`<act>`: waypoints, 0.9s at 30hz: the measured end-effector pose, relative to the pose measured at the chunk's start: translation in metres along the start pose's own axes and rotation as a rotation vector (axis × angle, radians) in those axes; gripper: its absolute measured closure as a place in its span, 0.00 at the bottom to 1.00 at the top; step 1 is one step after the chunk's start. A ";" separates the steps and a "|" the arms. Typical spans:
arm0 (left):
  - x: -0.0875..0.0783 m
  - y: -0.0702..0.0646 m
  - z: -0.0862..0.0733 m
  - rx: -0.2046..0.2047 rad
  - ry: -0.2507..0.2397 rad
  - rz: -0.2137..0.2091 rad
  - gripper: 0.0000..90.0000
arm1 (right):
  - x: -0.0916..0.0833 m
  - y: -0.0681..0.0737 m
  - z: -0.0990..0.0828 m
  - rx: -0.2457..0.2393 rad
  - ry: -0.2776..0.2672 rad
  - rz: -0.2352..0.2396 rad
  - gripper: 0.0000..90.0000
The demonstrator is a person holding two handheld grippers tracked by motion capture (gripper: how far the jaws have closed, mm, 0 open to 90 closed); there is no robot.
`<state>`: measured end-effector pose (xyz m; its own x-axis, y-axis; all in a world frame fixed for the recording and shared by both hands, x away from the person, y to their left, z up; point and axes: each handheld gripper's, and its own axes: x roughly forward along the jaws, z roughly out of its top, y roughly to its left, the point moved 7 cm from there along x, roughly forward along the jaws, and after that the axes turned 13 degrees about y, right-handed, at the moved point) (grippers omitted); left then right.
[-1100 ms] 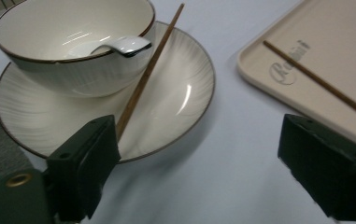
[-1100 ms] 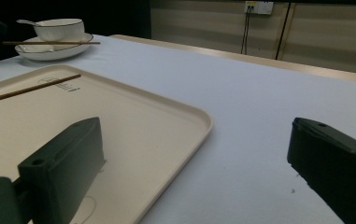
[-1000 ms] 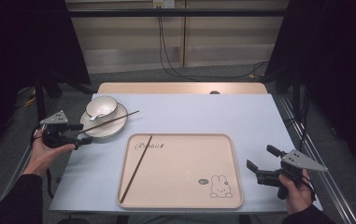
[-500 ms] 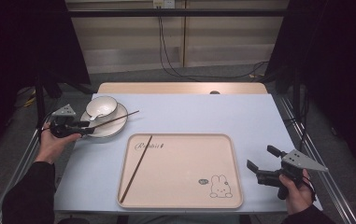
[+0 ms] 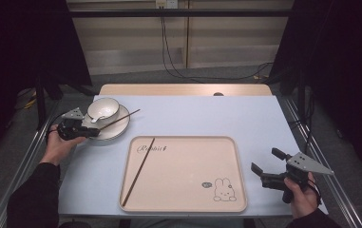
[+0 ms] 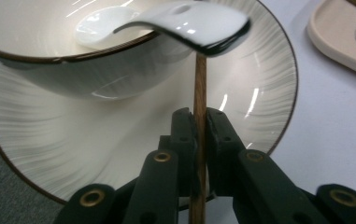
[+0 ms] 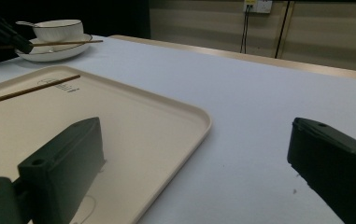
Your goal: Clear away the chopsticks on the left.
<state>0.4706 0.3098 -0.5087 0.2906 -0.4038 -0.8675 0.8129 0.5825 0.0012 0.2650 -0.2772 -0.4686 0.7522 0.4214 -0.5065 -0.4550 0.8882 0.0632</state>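
A white bowl [image 5: 103, 109] with a white spoon [image 6: 185, 23] in it stands on a ribbed plate [image 5: 119, 129] at the table's left. A brown chopstick [image 5: 121, 118] lies across the plate. My left gripper [image 5: 92, 132] reaches in from the plate's left edge; its jaws have just been closing and now pinch this chopstick [image 6: 200, 84] near its end, as the left gripper view [image 6: 200, 122] shows. A second chopstick [image 5: 139, 170] lies slantwise on the beige tray [image 5: 188, 180]. My right gripper [image 5: 265, 160] rests open at the tray's right, with nothing between its jaws [image 7: 199, 140].
The tray carries a rabbit print [image 5: 223, 189] near its front right corner. A pale blue cloth [image 5: 207, 114] covers the table, with a wooden strip [image 5: 183, 89] along the far edge. Cables [image 5: 169, 52] hang behind, and metal rails [image 5: 321, 156] run along both sides.
My left gripper has moved right to the plate's edge and closed on the chopstick lying across it. The right gripper has kept still.
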 end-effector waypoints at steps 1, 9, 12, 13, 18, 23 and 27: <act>0.001 -0.001 0.001 -0.001 -0.008 -0.008 0.93 | 0.000 0.000 0.000 -0.002 -0.002 0.002 0.04; -0.004 -0.010 0.002 -0.022 -0.027 -0.052 0.94 | 0.000 0.000 0.000 -0.001 -0.002 -0.004 0.04; -0.010 -0.013 0.003 -0.041 -0.038 -0.062 0.94 | 0.000 0.000 0.000 0.000 -0.002 -0.004 0.04; -0.012 -0.014 0.004 -0.046 -0.053 -0.063 0.94 | 0.000 0.000 0.000 0.001 -0.003 -0.004 0.04; -0.019 -0.020 0.006 -0.067 -0.079 -0.088 0.94 | -0.001 0.000 0.001 -0.003 -0.005 -0.002 0.04; -0.027 -0.028 0.006 -0.070 -0.086 -0.090 0.94 | 0.000 0.000 0.001 -0.003 -0.004 0.000 0.04; -0.032 -0.032 0.007 -0.082 -0.110 -0.101 0.94 | -0.001 0.000 0.001 -0.002 -0.004 0.000 0.04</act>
<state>0.4386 0.2986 -0.4777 0.2666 -0.5357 -0.8012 0.7980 0.5889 -0.1282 0.2647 -0.2771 -0.4678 0.7541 0.4219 -0.5033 -0.4556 0.8880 0.0618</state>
